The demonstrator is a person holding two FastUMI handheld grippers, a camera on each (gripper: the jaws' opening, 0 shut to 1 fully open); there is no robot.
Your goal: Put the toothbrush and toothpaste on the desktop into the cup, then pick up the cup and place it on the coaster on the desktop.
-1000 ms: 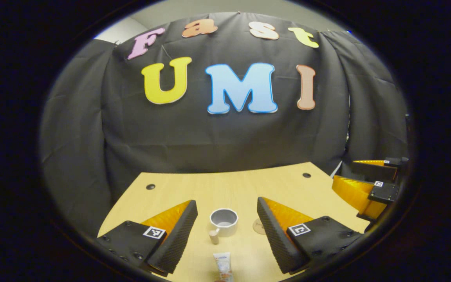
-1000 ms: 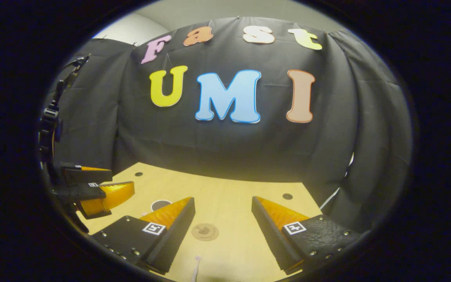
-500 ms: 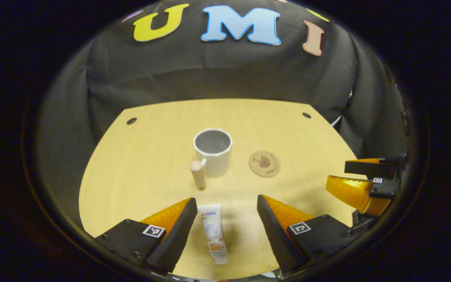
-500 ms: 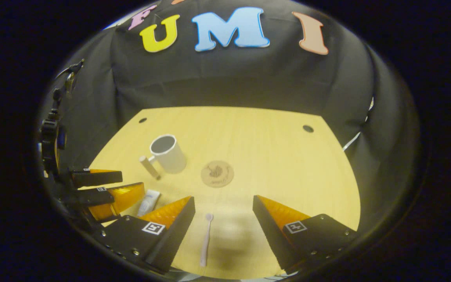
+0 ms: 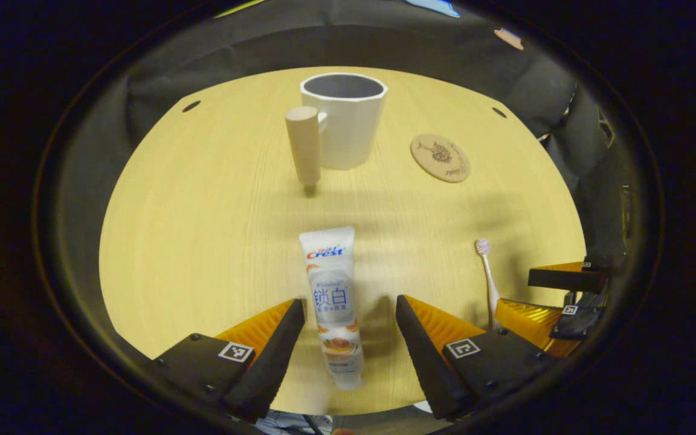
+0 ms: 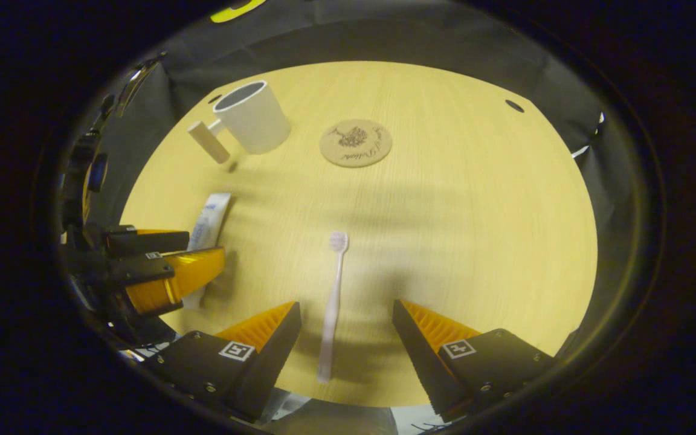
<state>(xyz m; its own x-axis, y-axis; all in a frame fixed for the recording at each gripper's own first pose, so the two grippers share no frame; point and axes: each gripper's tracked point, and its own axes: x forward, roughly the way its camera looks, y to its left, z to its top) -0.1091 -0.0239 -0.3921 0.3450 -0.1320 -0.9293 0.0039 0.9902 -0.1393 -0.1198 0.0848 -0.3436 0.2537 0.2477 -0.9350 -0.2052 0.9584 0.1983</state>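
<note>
A white toothpaste tube (image 5: 333,301) lies flat on the wooden desktop (image 5: 203,211), its lower end between the spread fingers of my left gripper (image 5: 351,317), which is open above it. The pale pink toothbrush (image 6: 332,302) lies bristles away, its handle between the fingers of my open right gripper (image 6: 346,320). A white cup (image 5: 345,125) with a wooden peg handle (image 5: 304,144) stands at the far side, empty. A round cork coaster (image 5: 440,157) lies to its right. The right gripper view has the cup (image 6: 251,116), coaster (image 6: 355,142), toothpaste (image 6: 208,225) and my left gripper (image 6: 167,266).
Black cloth surrounds the desktop on the far and side edges. Small dark holes (image 5: 191,106) (image 5: 499,112) sit near the far corners. The toothbrush (image 5: 487,272) and my right gripper (image 5: 556,296) appear at the right of the left gripper view.
Both grippers have tilted down and dropped toward the desktop. The toothpaste now lies between the left fingers and the toothbrush between the right fingers. Cup and coaster have stayed put.
</note>
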